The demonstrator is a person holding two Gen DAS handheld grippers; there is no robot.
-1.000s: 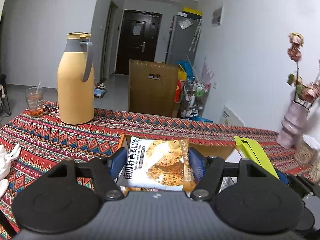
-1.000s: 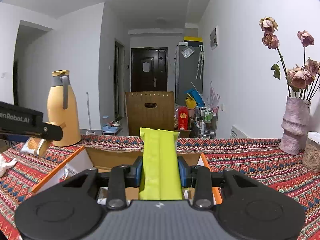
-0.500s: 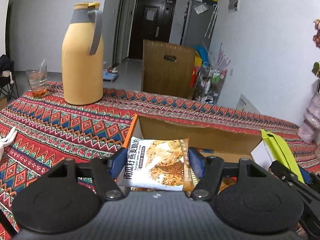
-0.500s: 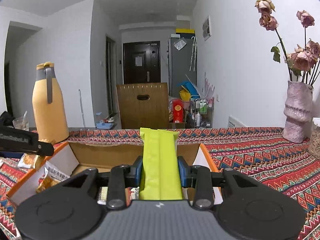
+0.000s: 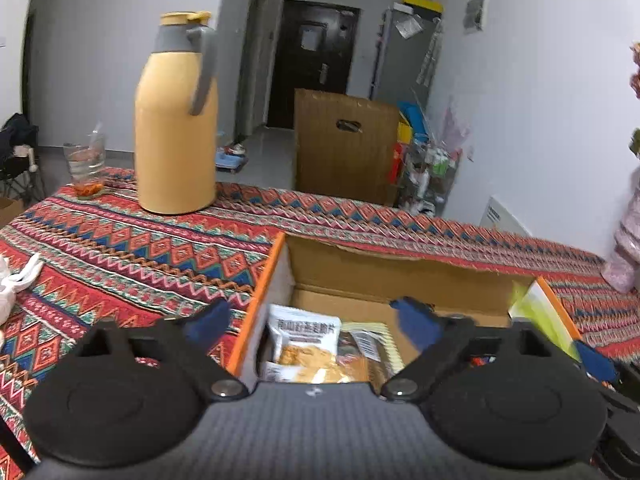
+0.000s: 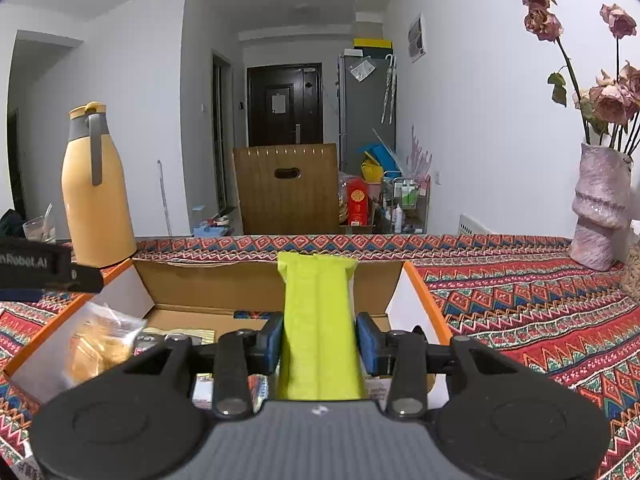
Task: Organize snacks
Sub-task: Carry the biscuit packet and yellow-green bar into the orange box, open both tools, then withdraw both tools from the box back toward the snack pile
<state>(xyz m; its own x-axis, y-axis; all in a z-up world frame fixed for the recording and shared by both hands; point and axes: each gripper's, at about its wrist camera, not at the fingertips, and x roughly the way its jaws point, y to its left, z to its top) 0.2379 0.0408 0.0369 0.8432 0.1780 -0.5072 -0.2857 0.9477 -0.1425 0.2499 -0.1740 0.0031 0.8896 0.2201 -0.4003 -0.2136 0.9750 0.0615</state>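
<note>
Over the cardboard box [image 5: 280, 272], the left gripper [image 5: 312, 322] opens its jaws wide, its oat-crisp packet [image 5: 306, 344] dropping among snacks inside; the right gripper [image 6: 318, 342] starts releasing a green packet [image 6: 318, 320], apparently bound there too.

Left gripper [image 5: 316, 322]: jaws opening wide (nothing clamped), low centre frame. Right gripper [image 6: 319, 340]: jaws opening, pads barely apart.

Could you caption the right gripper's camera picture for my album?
Right gripper opening around a lime-green snack packet above the cardboard box.
</note>
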